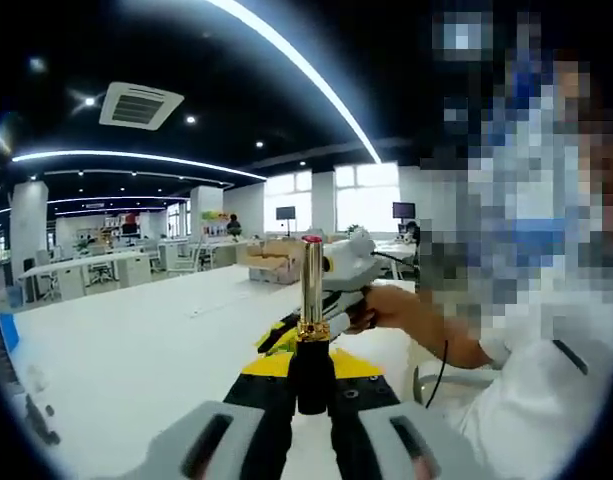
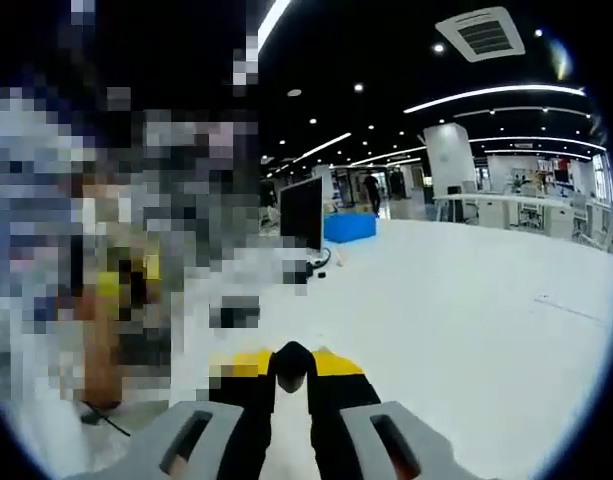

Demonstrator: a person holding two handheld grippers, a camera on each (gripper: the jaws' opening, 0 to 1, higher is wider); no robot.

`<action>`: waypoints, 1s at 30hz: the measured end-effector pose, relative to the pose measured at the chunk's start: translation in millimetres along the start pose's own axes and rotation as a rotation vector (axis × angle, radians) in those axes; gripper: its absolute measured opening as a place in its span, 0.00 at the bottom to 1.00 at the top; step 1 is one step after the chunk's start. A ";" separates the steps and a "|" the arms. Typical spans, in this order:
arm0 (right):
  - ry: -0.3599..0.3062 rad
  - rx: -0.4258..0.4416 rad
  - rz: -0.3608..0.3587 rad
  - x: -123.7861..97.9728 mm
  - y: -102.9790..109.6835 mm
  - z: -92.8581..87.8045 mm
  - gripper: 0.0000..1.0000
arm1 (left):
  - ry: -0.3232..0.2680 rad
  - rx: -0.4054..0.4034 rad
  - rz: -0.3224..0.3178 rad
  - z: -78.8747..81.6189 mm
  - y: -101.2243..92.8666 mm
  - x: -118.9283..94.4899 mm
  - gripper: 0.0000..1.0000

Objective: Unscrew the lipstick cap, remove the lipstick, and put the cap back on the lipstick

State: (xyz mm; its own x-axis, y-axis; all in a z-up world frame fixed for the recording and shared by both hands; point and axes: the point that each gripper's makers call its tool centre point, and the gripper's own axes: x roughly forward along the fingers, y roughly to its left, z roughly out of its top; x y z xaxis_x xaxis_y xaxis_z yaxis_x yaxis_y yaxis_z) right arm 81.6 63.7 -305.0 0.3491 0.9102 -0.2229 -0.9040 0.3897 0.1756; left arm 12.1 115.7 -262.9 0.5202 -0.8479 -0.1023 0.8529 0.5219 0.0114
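Standing upright, the uncapped lipstick (image 1: 311, 300) was clamped by its black base in the left gripper (image 1: 312, 395), above the white bench (image 1: 136, 350). The right gripper (image 2: 291, 385) pinched a small dark thing, probably the cap (image 2: 292, 358). Recapping looked next, needing alignment. A monitor (image 2: 302, 212) showed in the right gripper view.

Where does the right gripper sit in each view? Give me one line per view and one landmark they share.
Left gripper view: the right gripper comes in from the right, held in a person's hand, just behind the upright lipstick.
Right gripper view: its own tongs rise from bottom centre, closed on a small black piece.
Shared landmark: the white table stretching away under both.
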 end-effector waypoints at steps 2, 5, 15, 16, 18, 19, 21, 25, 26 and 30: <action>-0.011 -0.037 -0.002 -10.0 6.8 17.1 0.12 | -0.005 -0.004 -0.006 0.4 -0.2 0.8 0.13; -0.027 -0.079 0.004 -21.1 18.9 37.8 0.12 | 0.004 -0.004 -0.005 -2.2 0.5 3.0 0.13; -0.056 -0.196 0.152 -45.1 74.9 77.5 0.12 | -0.025 -0.057 -0.122 -1.3 -15.1 7.6 0.13; -0.062 -0.203 0.179 -47.8 82.0 80.0 0.12 | -0.032 -0.072 -0.158 -1.3 -19.0 7.6 0.13; -0.067 -0.214 0.222 -52.6 92.0 84.6 0.12 | -0.041 -0.086 -0.212 -1.0 -28.3 7.6 0.13; -0.075 -0.218 0.265 -56.3 100.4 88.6 0.12 | -0.061 -0.117 -0.281 1.4 -38.6 6.2 0.13; -0.083 -0.199 0.315 -60.8 109.3 94.6 0.12 | -0.080 -0.149 -0.336 4.3 -45.2 6.1 0.13; -0.080 -0.175 0.358 -63.3 118.3 101.6 0.12 | -0.070 -0.137 -0.335 2.6 -50.3 9.6 0.13; -0.079 -0.167 0.362 -62.4 119.9 102.8 0.11 | -0.064 -0.132 -0.329 1.3 -50.5 11.2 0.13; -0.069 -0.126 0.356 -56.0 124.8 104.7 0.11 | -0.036 -0.106 -0.288 -3.5 -49.7 17.3 0.13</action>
State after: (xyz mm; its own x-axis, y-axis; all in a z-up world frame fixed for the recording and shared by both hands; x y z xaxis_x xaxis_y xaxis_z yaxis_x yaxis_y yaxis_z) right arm -25.0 76.0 -170.2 0.0193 0.9944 -0.1036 -0.9935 0.0308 0.1100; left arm -21.5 75.4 -268.8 0.2601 -0.9643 -0.0504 0.9573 0.2644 -0.1168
